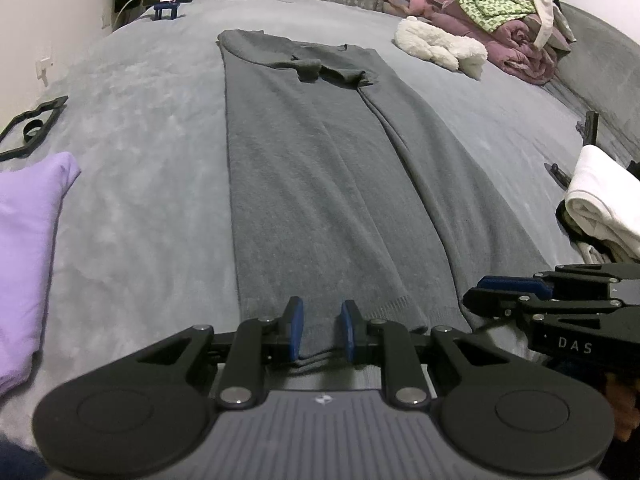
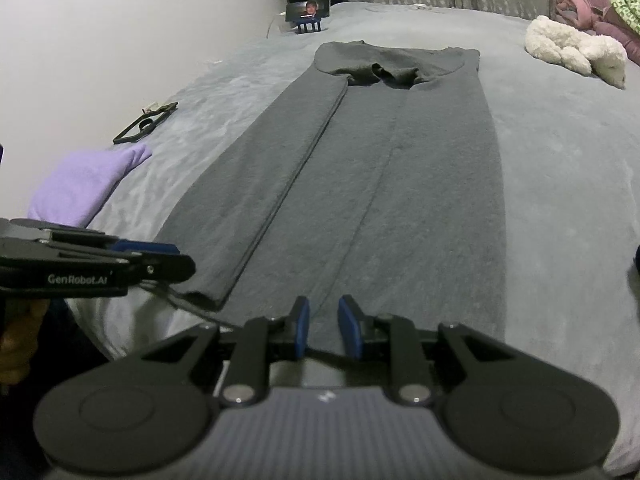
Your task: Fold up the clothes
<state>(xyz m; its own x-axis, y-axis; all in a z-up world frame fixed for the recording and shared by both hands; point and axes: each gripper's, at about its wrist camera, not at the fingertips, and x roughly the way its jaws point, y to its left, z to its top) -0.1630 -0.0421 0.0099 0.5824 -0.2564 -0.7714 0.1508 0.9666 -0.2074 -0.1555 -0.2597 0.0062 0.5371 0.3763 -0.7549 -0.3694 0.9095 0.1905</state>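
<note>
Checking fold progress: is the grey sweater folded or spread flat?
Partly folded: grey sweater lies lengthwise, both sides and sleeves turned inward.

A long dark grey knitted garment (image 1: 320,168) lies flat along the pale grey plush bed (image 1: 132,200), sleeves folded across its far end. The left gripper (image 1: 321,330) sits at the near hem, its blue-padded jaws apart with hem fabric between them. The right gripper (image 1: 476,296) lies sideways just beside the hem's right corner.
</note>
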